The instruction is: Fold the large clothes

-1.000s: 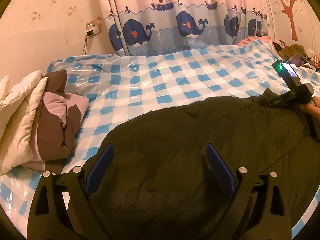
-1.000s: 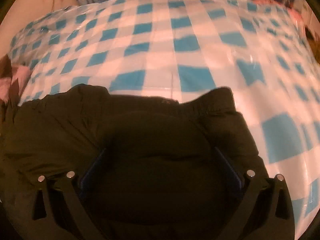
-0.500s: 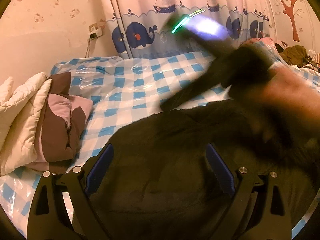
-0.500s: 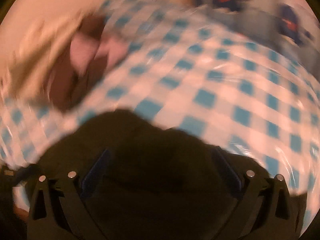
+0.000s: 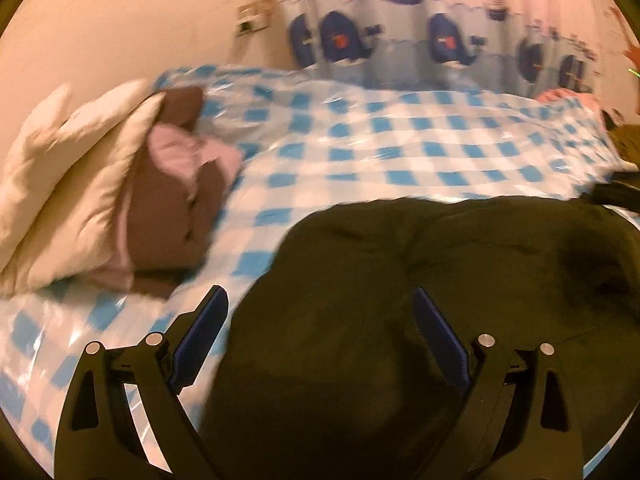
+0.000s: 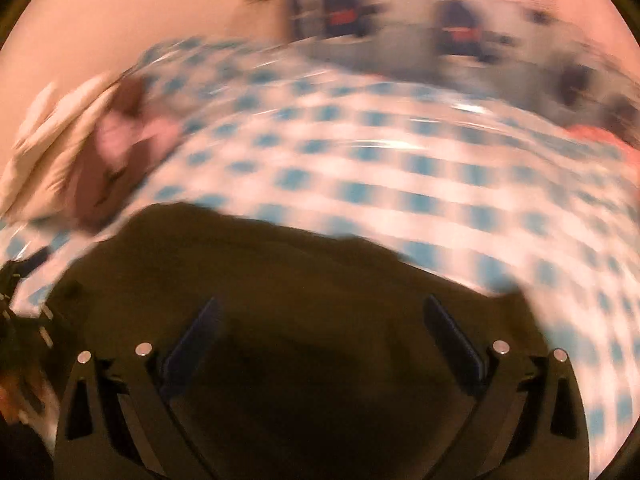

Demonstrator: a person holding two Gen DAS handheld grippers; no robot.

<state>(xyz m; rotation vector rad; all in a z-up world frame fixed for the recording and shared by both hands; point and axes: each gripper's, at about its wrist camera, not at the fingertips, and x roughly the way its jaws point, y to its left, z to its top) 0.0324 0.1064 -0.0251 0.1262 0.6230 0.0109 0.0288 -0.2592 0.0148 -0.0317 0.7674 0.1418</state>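
Fabric of a dark olive bulky padded garment [image 5: 420, 320] lay between and ahead of the left gripper's [image 5: 320, 340] spread blue-padded fingers, on a blue-and-white checked plastic-covered bed [image 5: 400, 152]; folded cream, brown and pink bedding [image 5: 120, 200] sat ahead-left. Right wrist view, blurred: the right gripper [image 6: 320, 344] also stood apart over that garment [image 6: 300, 300]
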